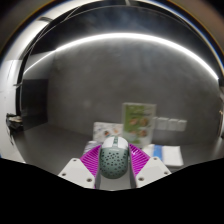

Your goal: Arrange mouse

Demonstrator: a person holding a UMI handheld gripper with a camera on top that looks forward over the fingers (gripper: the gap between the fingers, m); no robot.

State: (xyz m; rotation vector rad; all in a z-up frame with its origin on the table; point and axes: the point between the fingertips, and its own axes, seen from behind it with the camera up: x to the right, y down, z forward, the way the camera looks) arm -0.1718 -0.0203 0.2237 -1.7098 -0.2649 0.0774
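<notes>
A pale grey-green mouse (112, 162) with a dark perforated shell sits between my gripper's (112, 166) two fingers. The magenta pads (92, 162) press against both of its sides, so the gripper is shut on the mouse. The mouse looks held up off the grey table (60, 135), with its front pointing away from me. Its underside is hidden.
Beyond the fingers stands a small green and white box (138, 120), with white items (104, 129) beside it on the table. A dark monitor-like object (30, 100) is to the left. A white wall socket strip (172, 123) sits to the right.
</notes>
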